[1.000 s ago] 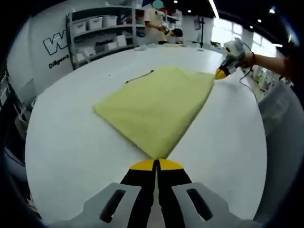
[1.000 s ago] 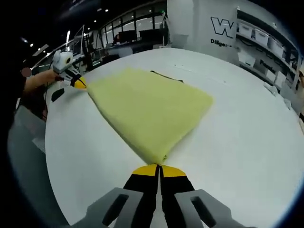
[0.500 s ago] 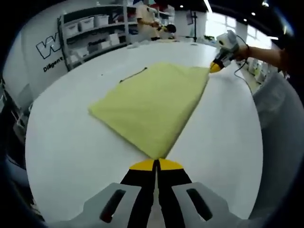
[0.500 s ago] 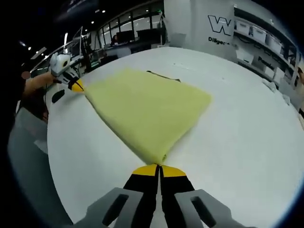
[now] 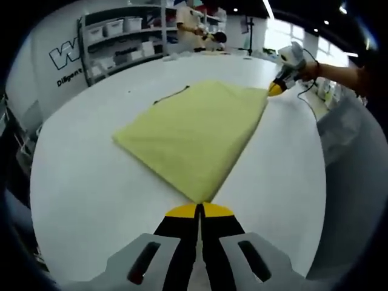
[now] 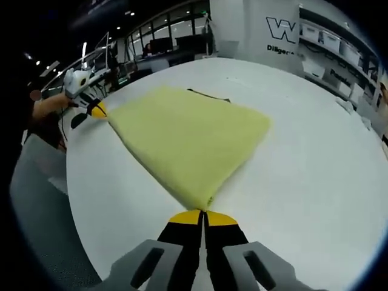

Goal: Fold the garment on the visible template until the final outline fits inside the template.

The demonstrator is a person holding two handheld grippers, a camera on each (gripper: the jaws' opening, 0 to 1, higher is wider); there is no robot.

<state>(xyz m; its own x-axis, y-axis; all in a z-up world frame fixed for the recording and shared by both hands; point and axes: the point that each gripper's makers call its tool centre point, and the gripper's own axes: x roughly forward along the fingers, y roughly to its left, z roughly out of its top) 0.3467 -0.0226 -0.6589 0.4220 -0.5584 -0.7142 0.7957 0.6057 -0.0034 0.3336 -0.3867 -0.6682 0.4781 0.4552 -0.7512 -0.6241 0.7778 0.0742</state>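
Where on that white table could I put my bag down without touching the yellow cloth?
Bare table spreads wide between the yellow garment and the shelving side, and more lies beyond the black template line. It is crowded along the near edge, where the left gripper and right gripper pinch two corners.

The left gripper [image 5: 200, 208] reaches forward low over the table, its yellow-tipped black jaws pressed together on one corner of the yellow cloth [image 5: 194, 130]. The right gripper [image 6: 203, 214] sits the same way, jaws closed on the opposite corner of the cloth. In the left gripper view the right gripper shows at the far corner, held by the person's right hand [image 5: 310, 69] on an outstretched arm. In the right gripper view the left hand [image 6: 50, 104] holds the left gripper at the far corner.
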